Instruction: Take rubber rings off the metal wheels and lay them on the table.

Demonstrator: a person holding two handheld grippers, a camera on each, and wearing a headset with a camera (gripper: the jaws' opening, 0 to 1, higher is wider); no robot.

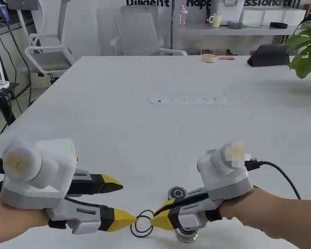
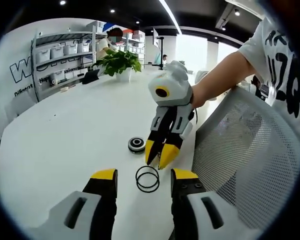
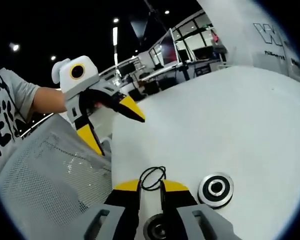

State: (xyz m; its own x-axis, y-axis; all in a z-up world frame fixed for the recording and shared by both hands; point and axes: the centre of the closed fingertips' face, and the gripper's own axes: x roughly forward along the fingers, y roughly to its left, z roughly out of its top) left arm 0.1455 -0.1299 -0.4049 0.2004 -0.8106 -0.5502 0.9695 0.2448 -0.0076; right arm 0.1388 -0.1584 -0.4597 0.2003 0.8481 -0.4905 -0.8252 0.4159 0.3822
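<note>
Rings [image 1: 143, 223] between left tool [image 1: 125, 202] and right tool [image 1: 159, 215]

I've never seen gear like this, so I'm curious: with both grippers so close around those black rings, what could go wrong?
The left gripper and right gripper point at each other over the rubber rings; their tips might collide.
The rings lie near the table edge, beside a mesh chair, and could get flicked off.
A metal wheel sits right under the right gripper and might be knocked away.
</note>
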